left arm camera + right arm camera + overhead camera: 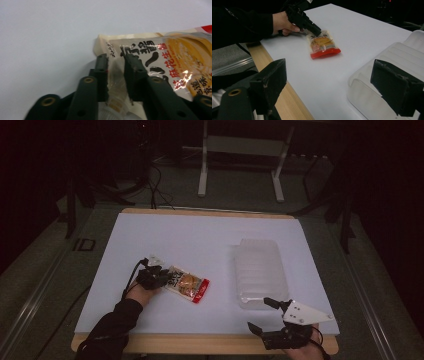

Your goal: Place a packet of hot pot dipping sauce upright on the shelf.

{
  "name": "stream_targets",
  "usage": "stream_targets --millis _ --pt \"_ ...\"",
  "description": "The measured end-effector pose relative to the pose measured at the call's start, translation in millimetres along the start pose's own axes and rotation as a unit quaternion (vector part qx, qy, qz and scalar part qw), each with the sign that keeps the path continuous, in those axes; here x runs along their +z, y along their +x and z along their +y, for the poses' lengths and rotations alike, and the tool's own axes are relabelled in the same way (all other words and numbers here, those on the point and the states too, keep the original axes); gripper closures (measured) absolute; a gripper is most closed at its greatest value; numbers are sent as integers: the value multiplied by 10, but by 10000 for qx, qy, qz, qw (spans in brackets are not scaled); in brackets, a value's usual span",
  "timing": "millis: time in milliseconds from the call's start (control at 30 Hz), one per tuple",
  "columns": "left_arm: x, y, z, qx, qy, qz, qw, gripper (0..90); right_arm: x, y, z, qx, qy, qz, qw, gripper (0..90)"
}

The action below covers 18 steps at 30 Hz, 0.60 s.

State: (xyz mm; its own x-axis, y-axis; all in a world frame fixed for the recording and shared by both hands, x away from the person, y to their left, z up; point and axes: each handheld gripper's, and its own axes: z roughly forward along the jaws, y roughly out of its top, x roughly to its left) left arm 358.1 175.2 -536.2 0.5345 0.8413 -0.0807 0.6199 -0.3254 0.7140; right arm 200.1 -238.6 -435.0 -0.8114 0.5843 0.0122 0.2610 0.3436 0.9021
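now, my left gripper (161, 276) was down on the white sheet (210, 245) at the near left of the table, and its two black jaws were pinched on the sealed end of the snack packet (187, 284). in the left gripper view the jaws stood close together with the clear crimped edge of that packet (160, 62) squeezed between them, the pads pressing on the plastic. the packet itself lay flat on the sheet, its red-trimmed end pointing away from my left hand (140, 293) and toward the middle of the table. black printed characters ran across the wrapper, and something round and golden showed on its front.

over on the right, my right gripper (267, 315) hovered at the near edge of the table, just beside the near end of the clear plastic tray (257, 265). its jaws were wide apart with nothing between them; in the right gripper view one jaw sat over the wooden table edge (287, 97) and the other over the rim of the tray (367, 85). whether that far jaw touched the rim, i couldn't tell.

the tray rested on the right half of the sheet, well apart from the packet. from the right gripper view i could see my left hand (283, 23) and its gripper angled down onto the packet's (323, 43) pale end, red end nearest the camera.
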Motion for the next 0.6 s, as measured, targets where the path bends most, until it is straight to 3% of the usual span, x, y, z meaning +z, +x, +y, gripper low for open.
stream_targets --millis 67,133,233,433,600 --pt "-1 6 -4 -19 -16 0 10000 840 0 0 1 -5 2 5 10000 134" --pt "2 -22 0 59 -22 61 10000 876 -2 0 0 -5 5 12 10000 134" --pt "0 -54 15 198 26 162 9997 892 0 -5 -2 18 4 17 10000 134" --pt "-54 -17 41 25 -56 19 10000 900 -16 -13 0 26 -35 9 10000 138" --pt "-143 -53 118 102 -137 69 9998 900 -30 -23 0 20 -99 -20 9999 138"
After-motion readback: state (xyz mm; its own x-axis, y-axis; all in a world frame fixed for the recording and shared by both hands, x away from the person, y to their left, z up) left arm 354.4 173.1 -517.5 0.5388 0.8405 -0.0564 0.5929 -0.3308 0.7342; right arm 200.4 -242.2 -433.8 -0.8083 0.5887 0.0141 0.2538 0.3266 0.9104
